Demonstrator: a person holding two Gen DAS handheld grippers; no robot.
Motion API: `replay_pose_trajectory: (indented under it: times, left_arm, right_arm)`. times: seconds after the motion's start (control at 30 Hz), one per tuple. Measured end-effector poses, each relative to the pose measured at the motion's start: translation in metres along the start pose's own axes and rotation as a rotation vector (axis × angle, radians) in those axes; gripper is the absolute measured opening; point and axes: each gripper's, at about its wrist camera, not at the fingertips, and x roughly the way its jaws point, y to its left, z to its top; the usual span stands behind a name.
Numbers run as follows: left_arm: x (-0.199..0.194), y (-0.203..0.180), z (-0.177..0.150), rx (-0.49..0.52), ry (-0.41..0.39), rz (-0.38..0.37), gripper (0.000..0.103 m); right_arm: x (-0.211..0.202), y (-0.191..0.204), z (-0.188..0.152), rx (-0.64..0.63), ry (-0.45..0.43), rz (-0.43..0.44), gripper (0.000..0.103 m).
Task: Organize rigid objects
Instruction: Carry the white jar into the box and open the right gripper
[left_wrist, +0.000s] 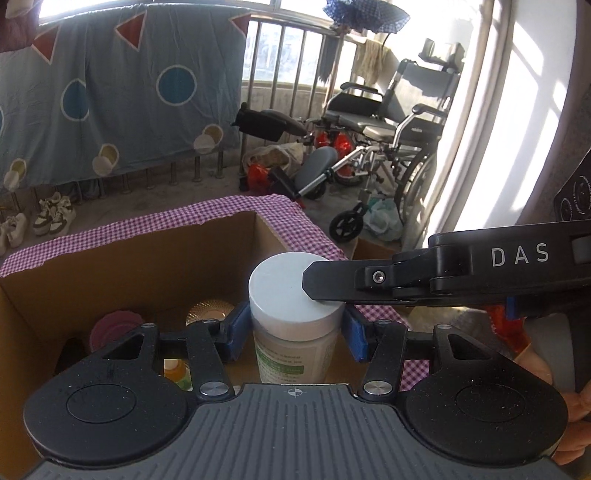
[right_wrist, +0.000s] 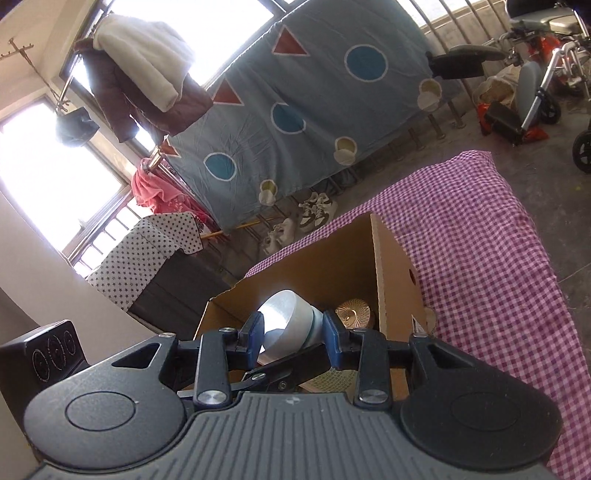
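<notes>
Above the open cardboard box (left_wrist: 110, 266), held twice over: white-lidded jar (left_wrist: 291, 354) pinched at the body by the left gripper's (left_wrist: 295, 332) jaws, clamped at the lid (left_wrist: 280, 291) by the right gripper's (right_wrist: 293, 325) (contact on both sides, as far as visible). Risks a loosened lid through any twist between the two grips; risks, too, a drop onto the gold-topped jar (left_wrist: 210, 312) below through an early release. Beneath, a bench under purple checked cloth (right_wrist: 461, 240); beyond, bare floor (left_wrist: 177, 188), wheelchair (left_wrist: 388, 122), blue sheet (left_wrist: 129, 92) on a railing, sunlit windows.

wheelchair (left_wrist: 388, 129) by railing; patterned blue sheet (left_wrist: 110, 92) hanging; sneakers (left_wrist: 51, 214) on floor; checked cloth (right_wrist: 480, 240)
</notes>
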Motion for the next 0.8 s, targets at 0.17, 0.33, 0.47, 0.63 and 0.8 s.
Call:
replay_pose_trajectory:
  times: [0.17, 0.33, 0.47, 0.63, 0.8]
  left_arm:
    - [0.014, 0.001, -0.004, 0.001, 0.049, 0.017, 0.053]
    - [0.028, 0.0, -0.006, -0.002, 0.086, 0.039, 0.054]
    - [0.029, 0.001, -0.011, -0.016, 0.074, 0.024, 0.055]
    - [0.018, -0.007, -0.012, 0.015, 0.023, 0.03, 0.072]
    - [-0.004, -0.011, -0.009, 0.017, -0.02, 0.025, 0.084]
  right_arm:
    - [0.011, -0.012, -0.003, -0.002, 0.028, -0.02, 0.04]
    - [0.013, -0.017, -0.004, 0.009, 0.016, -0.018, 0.056]
    - [0.008, -0.022, -0.003, 0.033, -0.003, 0.001, 0.06]
    - [-0.002, -0.017, -0.006, 0.027, -0.031, -0.012, 0.062]
    - [-0.026, 0.001, -0.015, 0.005, -0.097, -0.016, 0.063]
